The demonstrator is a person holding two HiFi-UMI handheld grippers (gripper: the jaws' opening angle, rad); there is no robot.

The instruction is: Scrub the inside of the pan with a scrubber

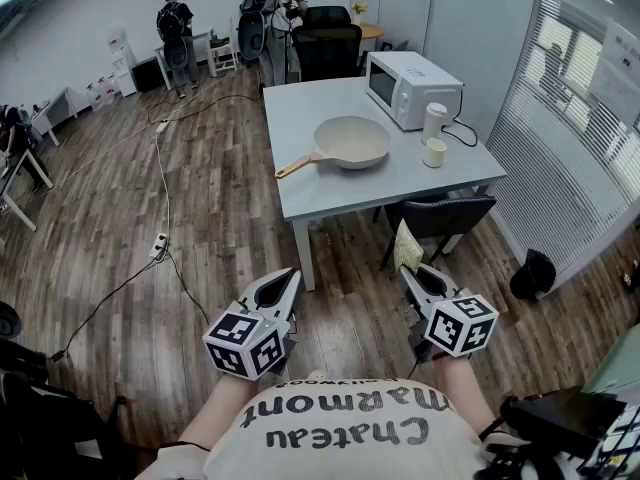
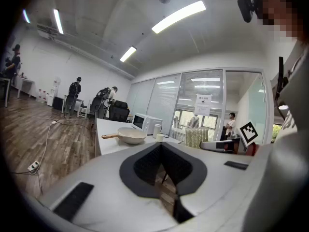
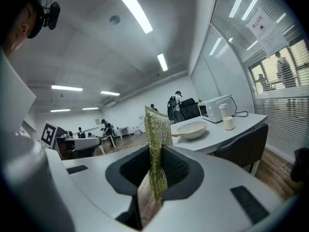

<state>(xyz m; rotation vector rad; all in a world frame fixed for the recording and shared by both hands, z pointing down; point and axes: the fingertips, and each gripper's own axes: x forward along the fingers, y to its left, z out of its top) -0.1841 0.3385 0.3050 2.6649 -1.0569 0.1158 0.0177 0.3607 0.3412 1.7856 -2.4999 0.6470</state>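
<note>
A cream pan [image 1: 351, 142] with a wooden handle rests on the grey table [image 1: 320, 190], well ahead of both grippers. It also shows far off as the pan [image 2: 132, 135] in the left gripper view and the pan [image 3: 191, 129] in the right gripper view. My right gripper [image 1: 412, 277] is shut on a thin yellow-green scrubber [image 1: 406, 249], which stands upright between its jaws as the scrubber [image 3: 157, 149]. My left gripper [image 1: 290, 280] is shut with nothing in it, its jaws meeting at the tip [image 2: 161, 146]. Both are held low in front of my body, over the wood floor.
On the table stand a white microwave [image 1: 412, 87], a white kettle [image 1: 434, 122] and a cup [image 1: 435, 152]. A dark chair [image 1: 437, 218] is tucked under the table's near right side. Cables [image 1: 165, 238] cross the floor at left. People stand at the far wall. Window blinds run along the right.
</note>
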